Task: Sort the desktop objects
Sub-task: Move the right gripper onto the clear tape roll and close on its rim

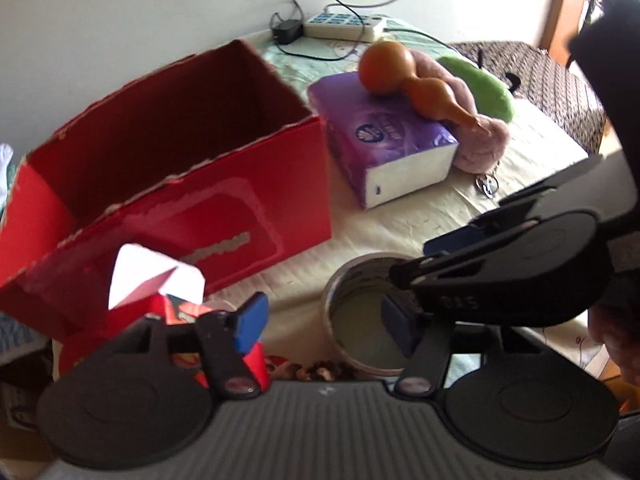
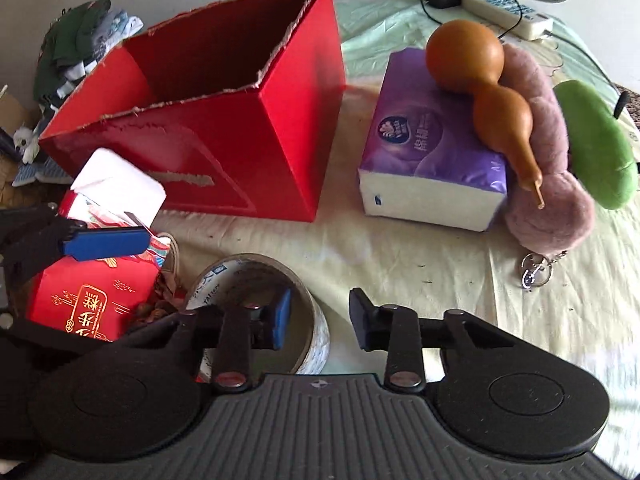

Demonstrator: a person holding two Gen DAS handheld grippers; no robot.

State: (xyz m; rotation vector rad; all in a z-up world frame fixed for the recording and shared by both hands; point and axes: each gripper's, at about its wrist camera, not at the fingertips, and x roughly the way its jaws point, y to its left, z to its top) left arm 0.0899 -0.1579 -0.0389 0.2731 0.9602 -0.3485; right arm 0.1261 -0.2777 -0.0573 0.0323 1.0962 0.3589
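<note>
Right now, right hand-held gripper (image 2: 318,318) straddling tape roll (image 2: 260,312) wall, one finger inside ring, other outside, not pinching yet. Left hand-held gripper (image 1: 324,322) part-open, one pad against small red carton (image 2: 94,300); grip unclear. Squeezing roll wall squarely, lifting straight advisable. Red box (image 2: 224,128) standing open behind on worktop (image 2: 400,252); carton crowding roll. Beyond: tissue pack (image 2: 432,152), gourd (image 2: 476,84), plush toys, power strip (image 2: 508,10).
</note>
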